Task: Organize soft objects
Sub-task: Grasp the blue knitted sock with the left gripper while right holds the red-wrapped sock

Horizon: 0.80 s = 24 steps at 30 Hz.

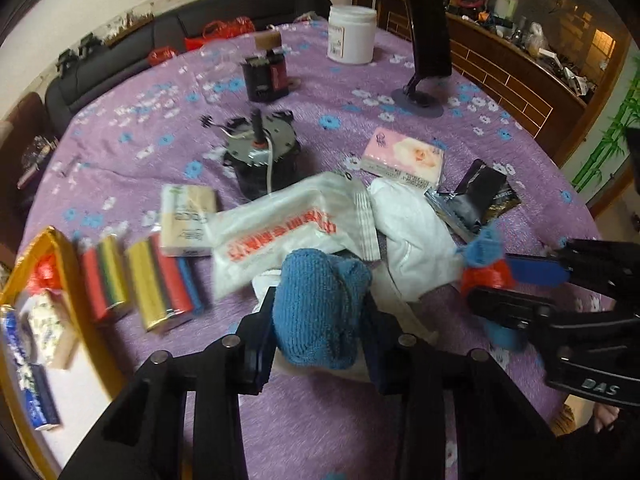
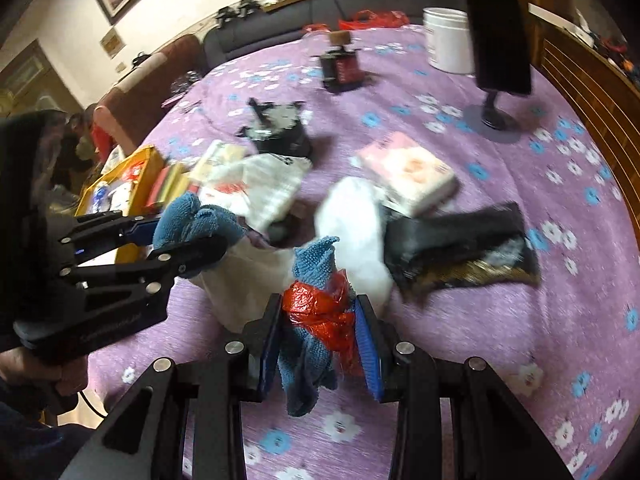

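Note:
A bunched blue knitted cloth [image 1: 316,320] fills the gap between my left gripper's [image 1: 318,300] fingers, and the pads press on it just above the purple flowered tablecloth [image 1: 320,420]. In the right wrist view that left gripper [image 2: 192,236] shows at the left with the blue cloth [image 2: 188,220] bulging out of it. My right gripper [image 2: 319,304] is shut on a lighter blue cloth [image 2: 316,260] wrapped with crumpled red plastic [image 2: 320,312]. In the left wrist view the right gripper [image 1: 492,280] comes in from the right.
A printed white plastic bag [image 1: 288,232], a white soft bundle [image 1: 416,232], a pink tissue pack [image 1: 404,156], a black pouch [image 1: 484,200] and a beige pack [image 1: 188,216] lie ahead. Striped rolls [image 1: 164,284] and a yellow tray [image 1: 52,240] are left. A motor [image 1: 264,156], a jar [image 1: 352,34] and a black stand [image 1: 428,28] are behind.

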### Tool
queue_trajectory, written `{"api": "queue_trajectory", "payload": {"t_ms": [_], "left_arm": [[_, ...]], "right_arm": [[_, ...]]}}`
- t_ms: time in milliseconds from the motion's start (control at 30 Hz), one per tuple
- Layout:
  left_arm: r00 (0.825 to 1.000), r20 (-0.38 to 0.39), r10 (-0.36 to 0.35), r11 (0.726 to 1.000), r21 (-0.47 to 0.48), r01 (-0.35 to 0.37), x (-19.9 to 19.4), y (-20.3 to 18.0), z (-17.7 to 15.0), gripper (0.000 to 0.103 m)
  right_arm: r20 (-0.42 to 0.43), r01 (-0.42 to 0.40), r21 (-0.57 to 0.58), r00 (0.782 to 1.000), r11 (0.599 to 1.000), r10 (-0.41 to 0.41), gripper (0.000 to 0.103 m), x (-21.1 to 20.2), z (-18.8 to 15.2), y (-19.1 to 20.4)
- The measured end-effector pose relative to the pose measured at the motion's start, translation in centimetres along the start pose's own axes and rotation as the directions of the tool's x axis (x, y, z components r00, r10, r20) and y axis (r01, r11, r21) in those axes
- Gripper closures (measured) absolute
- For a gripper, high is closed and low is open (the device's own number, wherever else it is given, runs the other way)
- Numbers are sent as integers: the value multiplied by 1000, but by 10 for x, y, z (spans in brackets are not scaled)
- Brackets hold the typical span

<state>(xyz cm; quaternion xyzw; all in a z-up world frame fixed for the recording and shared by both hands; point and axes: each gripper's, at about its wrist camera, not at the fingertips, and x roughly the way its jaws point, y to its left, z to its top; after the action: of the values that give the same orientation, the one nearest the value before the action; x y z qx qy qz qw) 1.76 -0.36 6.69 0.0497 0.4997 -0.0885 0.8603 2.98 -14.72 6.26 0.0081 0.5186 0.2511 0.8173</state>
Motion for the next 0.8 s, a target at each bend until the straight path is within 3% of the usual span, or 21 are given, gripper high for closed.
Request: {"api": "queue_trajectory", "payload": {"t_ms": [400, 567, 667, 800], "left_arm": [[995, 65, 77, 997, -38, -74, -36, 33, -16, 67], [997, 67, 46, 997, -59, -42, -44, 45, -22, 67], [997, 69, -40, 993, -104, 47, -48, 55, -25, 67], [996, 56, -69, 992, -104, 75, -46, 54, -27, 67]], "right_arm": [[17, -38, -80, 999, 996, 39, 65, 8, 13, 45], [22, -33, -87, 999, 996, 35, 65, 10, 18, 54], [22, -30, -90, 999, 996, 32, 65, 11, 19, 58], [23, -27, -87, 999, 996, 29, 65, 12, 20, 59]]}}
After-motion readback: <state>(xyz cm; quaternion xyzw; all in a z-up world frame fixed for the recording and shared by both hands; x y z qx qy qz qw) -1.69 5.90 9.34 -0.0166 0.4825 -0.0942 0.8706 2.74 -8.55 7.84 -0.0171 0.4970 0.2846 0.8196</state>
